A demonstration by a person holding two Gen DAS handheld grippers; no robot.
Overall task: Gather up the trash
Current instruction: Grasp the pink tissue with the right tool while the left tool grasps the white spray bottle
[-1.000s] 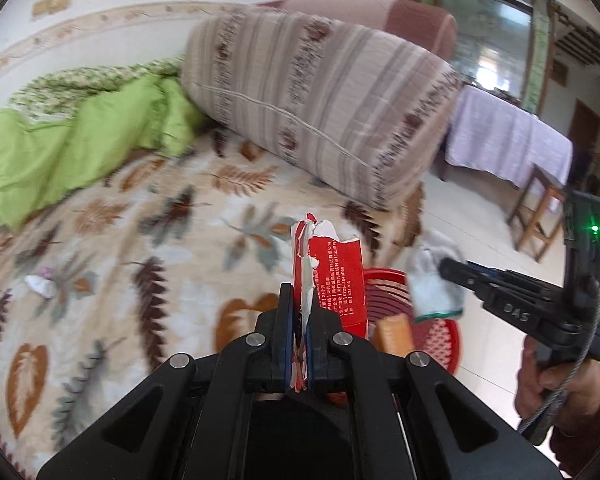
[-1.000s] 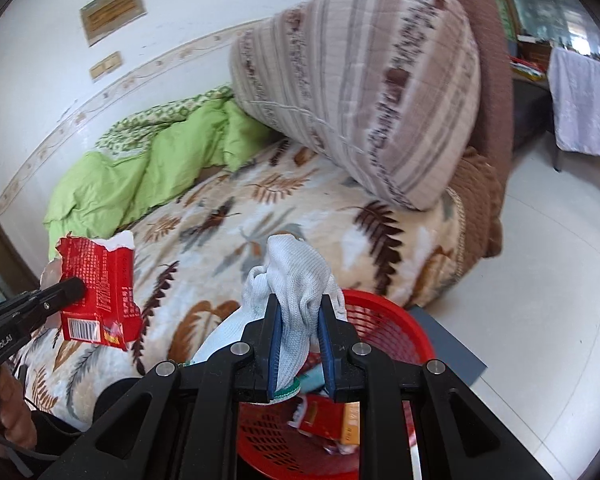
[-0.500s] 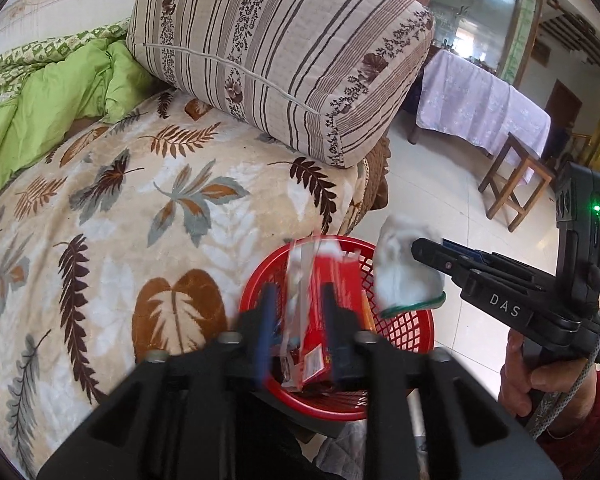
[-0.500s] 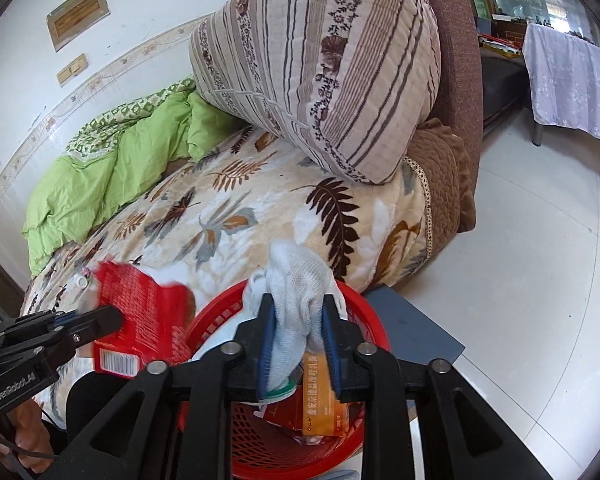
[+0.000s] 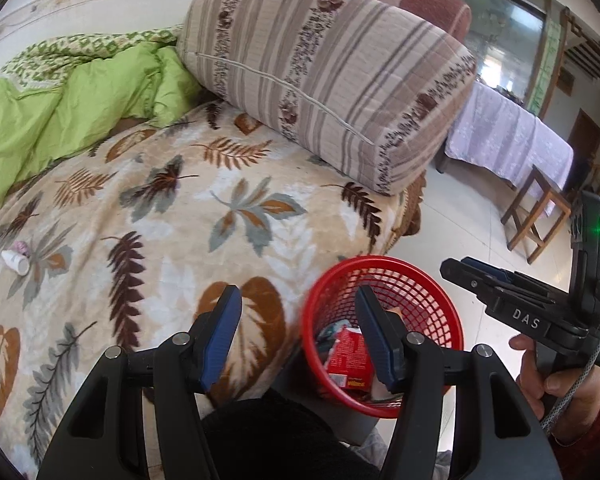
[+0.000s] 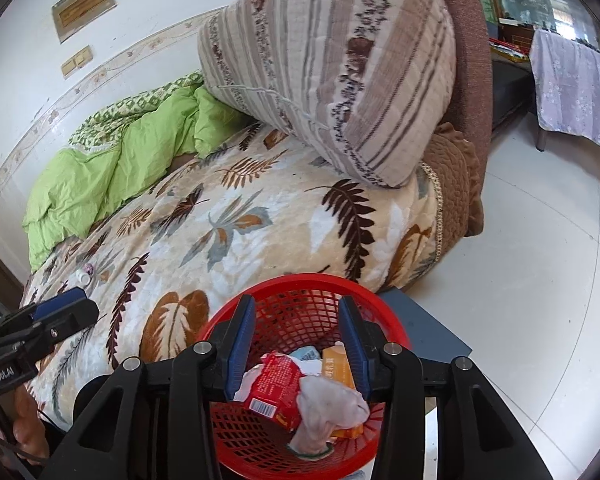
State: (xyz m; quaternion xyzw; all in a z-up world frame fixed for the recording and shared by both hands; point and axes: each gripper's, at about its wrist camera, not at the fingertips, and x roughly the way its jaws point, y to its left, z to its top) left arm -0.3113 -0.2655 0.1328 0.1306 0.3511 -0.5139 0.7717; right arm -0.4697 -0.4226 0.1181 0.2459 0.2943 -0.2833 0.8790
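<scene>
A red mesh basket (image 5: 432,292) (image 6: 300,292) stands on the floor by the bed's near edge. In it lie a red wrapper (image 6: 278,384) (image 5: 348,356), a white cloth glove (image 6: 332,404) and an orange packet (image 6: 338,364). My left gripper (image 5: 298,332) is open and empty, over the bed edge and the basket's left rim. My right gripper (image 6: 298,344) is open and empty right above the basket; it also shows in the left wrist view (image 5: 472,276). A small white bottle cap piece (image 5: 16,260) (image 6: 83,278) lies on the leaf-print blanket at the left.
The bed has a leaf-print blanket (image 5: 172,216), a green quilt (image 5: 60,120) and a big striped pillow (image 5: 324,84). A grey box (image 6: 424,332) stands under the basket. A cloth-covered table (image 5: 508,140) and a wooden stool (image 5: 536,208) stand on the tiled floor at right.
Both grippers opened over the basket. The red wrapper left my left gripper and the white glove left my right gripper; both now lie in the basket.
</scene>
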